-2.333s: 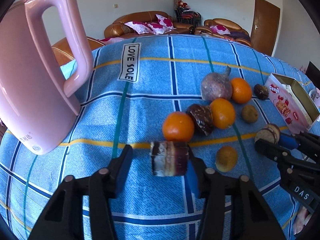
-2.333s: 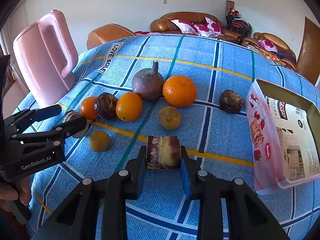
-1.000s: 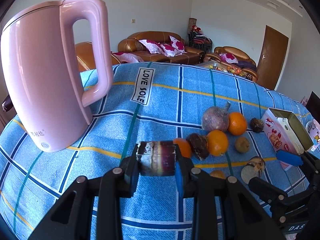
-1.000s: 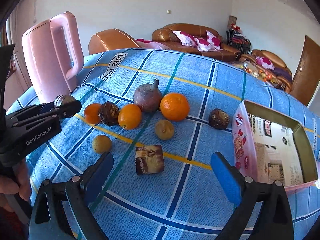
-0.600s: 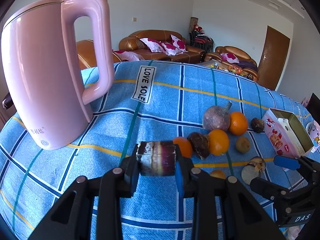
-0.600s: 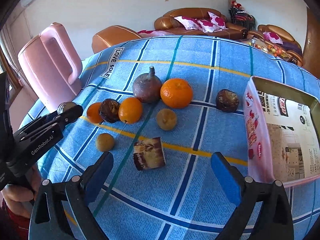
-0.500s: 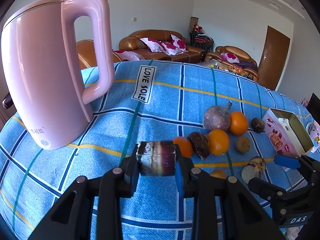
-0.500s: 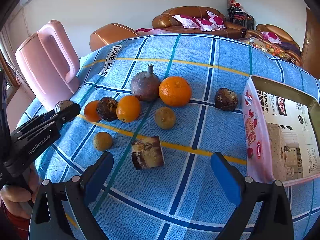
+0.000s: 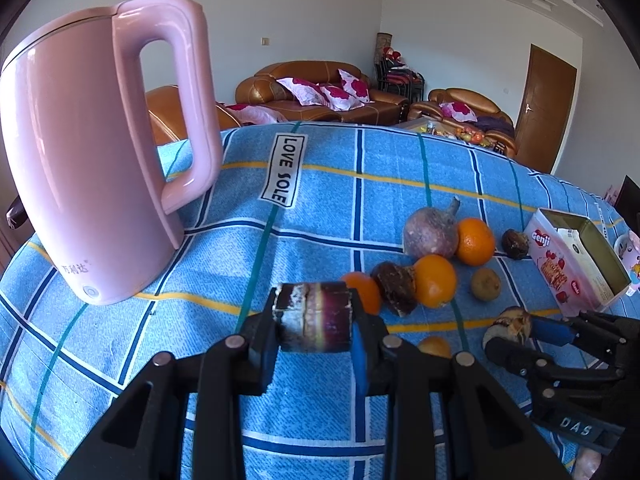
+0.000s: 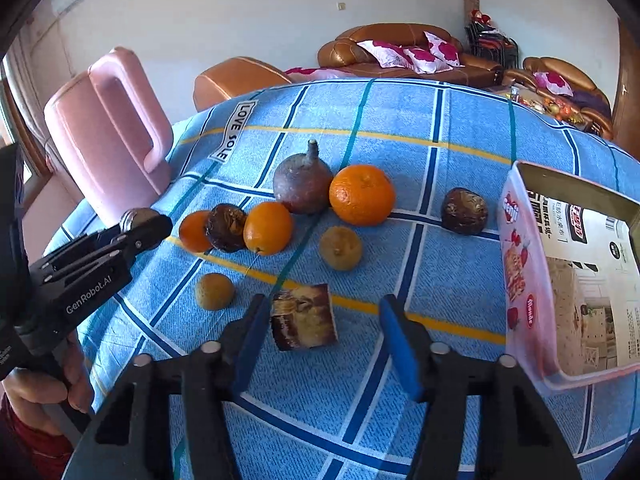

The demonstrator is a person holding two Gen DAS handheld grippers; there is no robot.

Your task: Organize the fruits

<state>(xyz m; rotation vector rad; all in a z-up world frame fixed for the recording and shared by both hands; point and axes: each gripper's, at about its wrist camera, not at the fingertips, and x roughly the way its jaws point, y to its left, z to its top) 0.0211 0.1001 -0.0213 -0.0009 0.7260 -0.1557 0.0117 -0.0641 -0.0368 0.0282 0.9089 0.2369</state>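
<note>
At six o'clock, the right gripper [image 10: 320, 334] is closing around a stubby cane chunk [image 10: 304, 317], pads not yet touching. The left gripper [image 9: 314, 346] pinches a purple, waxy cane cylinder [image 9: 314, 316].

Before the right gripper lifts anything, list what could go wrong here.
The right gripper is closing on the loose cane, which sits off-centre near one pad and skewed; it may twist or slip out. The left gripper, shut on the held cane, hangs close to an orange; a swing could roll it.
</note>
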